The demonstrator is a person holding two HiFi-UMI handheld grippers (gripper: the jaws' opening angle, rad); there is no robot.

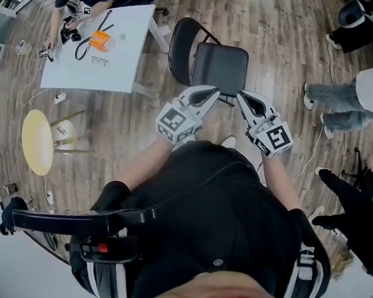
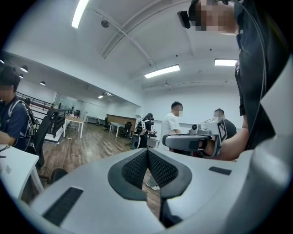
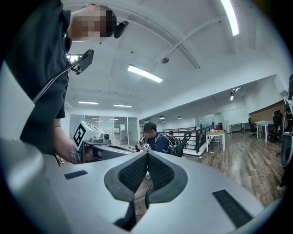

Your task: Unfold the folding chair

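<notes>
Both grippers are empty, jaws pressed together: my left gripper (image 1: 210,92) and right gripper (image 1: 242,97) hover by the front edge of the black folding chair (image 1: 220,67). It stands on the wood floor (image 1: 131,121) with its seat down, so I judge the unfolding essentially done.

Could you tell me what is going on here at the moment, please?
A person holds a gripper in each hand just above a black folding chair on the wooden floor. The left gripper and the right gripper both have their jaws shut with nothing between them, so neither grips the chair. The chair's seat appears to be down, with the backrest behind it. Another person works at a white table nearby.
</notes>
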